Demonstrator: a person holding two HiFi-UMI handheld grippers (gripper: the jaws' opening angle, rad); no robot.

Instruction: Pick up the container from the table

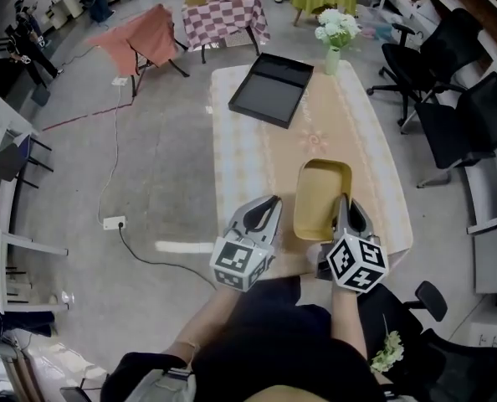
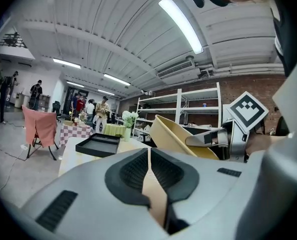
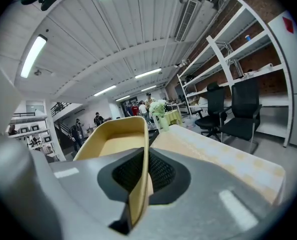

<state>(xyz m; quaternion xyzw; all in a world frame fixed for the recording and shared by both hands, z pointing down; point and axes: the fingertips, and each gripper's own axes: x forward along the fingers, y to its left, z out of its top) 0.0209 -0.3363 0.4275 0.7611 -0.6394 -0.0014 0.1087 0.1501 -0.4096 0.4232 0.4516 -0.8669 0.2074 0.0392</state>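
right gripper (image 3: 138,181): pinches container (image 3: 119,136) wall, plain only in its own view | left gripper (image 2: 149,171): pressed together, empty | head view alone: container over table (image 1: 248,153)

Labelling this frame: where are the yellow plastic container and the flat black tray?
yellow plastic container (image 1: 321,195), head view, bare inner floor.
flat black tray (image 1: 271,89), head view, bare inner floor.
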